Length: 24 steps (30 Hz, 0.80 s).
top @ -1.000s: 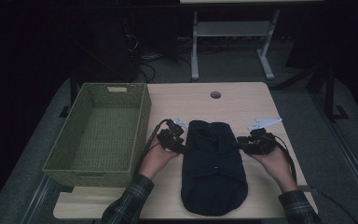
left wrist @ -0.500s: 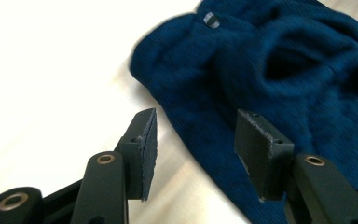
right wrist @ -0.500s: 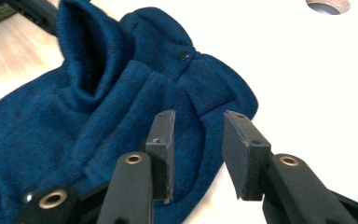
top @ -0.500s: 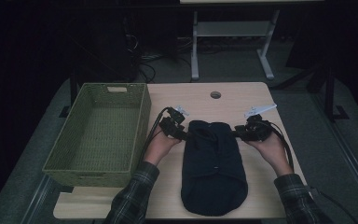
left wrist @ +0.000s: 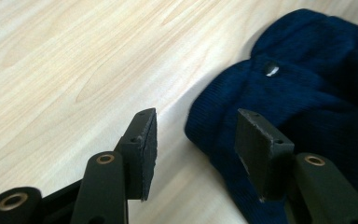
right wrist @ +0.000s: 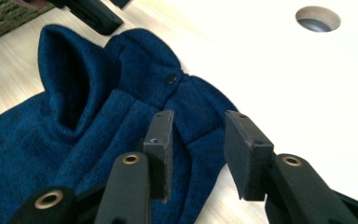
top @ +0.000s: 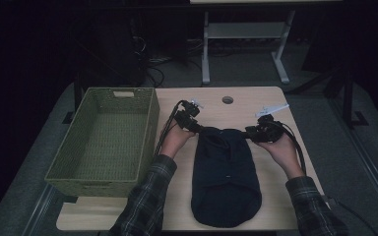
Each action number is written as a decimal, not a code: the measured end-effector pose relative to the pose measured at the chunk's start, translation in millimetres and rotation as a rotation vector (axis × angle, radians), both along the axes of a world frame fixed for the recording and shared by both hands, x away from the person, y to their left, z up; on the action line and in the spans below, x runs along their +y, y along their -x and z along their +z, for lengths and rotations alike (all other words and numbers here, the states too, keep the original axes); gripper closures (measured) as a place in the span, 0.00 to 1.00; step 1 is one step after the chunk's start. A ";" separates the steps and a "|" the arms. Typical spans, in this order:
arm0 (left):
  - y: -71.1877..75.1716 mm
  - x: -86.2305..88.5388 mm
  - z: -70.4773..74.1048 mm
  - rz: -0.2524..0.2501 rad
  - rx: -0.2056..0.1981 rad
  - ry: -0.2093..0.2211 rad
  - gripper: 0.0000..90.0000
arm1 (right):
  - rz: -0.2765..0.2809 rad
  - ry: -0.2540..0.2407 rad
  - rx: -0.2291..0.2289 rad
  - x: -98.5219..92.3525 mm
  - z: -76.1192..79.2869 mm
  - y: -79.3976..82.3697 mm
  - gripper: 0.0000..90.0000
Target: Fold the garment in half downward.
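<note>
A dim room surrounds the pale wooden tabletop [top: 177, 216], where a dark blue knitted garment [top: 225, 179] lies lengthwise near the middle, collar toward the far edge. The left claw [left wrist: 193, 140] and right claw [right wrist: 198, 149] both stand released, straddling the collar's two corners. Each should bite deep into the knit before lifting evenly. A green woven basket [top: 147, 128] waits at the left edge.
</note>
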<state>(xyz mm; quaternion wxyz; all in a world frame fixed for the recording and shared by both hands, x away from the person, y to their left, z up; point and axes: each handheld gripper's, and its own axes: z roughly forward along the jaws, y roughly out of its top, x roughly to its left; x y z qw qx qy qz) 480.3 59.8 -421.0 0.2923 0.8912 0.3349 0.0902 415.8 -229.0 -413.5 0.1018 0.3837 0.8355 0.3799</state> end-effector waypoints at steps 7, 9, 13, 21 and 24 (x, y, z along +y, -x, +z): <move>-10.9 2.1 -16.3 0.000 0.038 0.012 0.54 | -0.009 0.004 -0.012 3.0 2.9 -9.7 0.67; -12.1 2.3 -19.1 -0.002 0.045 0.011 0.54 | -0.009 0.001 -0.015 3.8 3.2 -14.0 0.67; -16.4 3.0 -30.6 -0.016 0.071 0.023 0.54 | -0.022 0.005 -0.028 5.6 -0.8 -21.4 0.68; -17.2 2.6 -34.5 -0.079 0.055 0.032 0.61 | -0.053 0.021 0.010 0.1 -18.0 -40.4 0.68; -16.4 2.1 -35.6 -0.079 0.052 0.049 0.64 | -0.048 0.019 0.026 0.0 -26.0 -45.1 0.68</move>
